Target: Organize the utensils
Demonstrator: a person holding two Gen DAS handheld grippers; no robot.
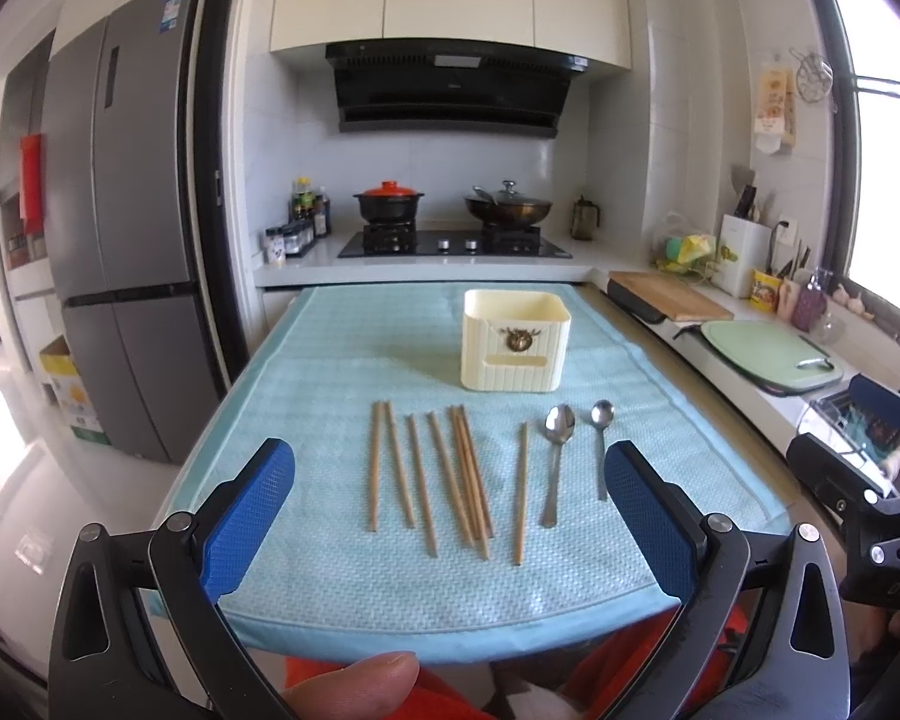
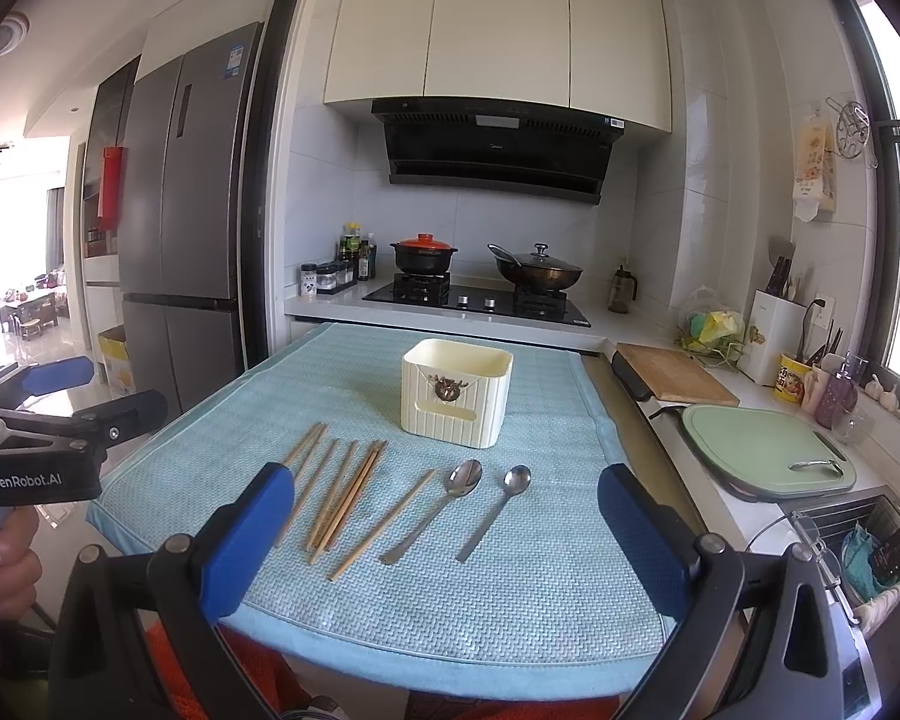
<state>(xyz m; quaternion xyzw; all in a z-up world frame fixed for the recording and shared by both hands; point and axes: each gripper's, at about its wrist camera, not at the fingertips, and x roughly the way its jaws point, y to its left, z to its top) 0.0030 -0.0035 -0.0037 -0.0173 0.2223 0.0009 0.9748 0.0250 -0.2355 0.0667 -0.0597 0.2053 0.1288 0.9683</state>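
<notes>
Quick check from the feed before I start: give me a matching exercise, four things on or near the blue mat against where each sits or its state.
Things:
1. cream holder
2. two spoons
3. chopsticks
4. left hand-held gripper

Places or states:
A. open, holding nothing
B. right end of the utensil row
C. behind the row, upright
D. left and middle of the row, flat on the mat

Pairs: 1-C, 2-B, 3-D, 4-A

Both wrist cams sat at the near table edge, looking fwd w/ slight downward tilt over the blue mat (image 1: 330,570) toward the stove (image 1: 450,243) at frame center. Left view was squarer to it; right view looked from further right. Both shared the cream holder (image 2: 456,399), chopsticks (image 2: 342,492), spoons (image 1: 558,456).
</notes>
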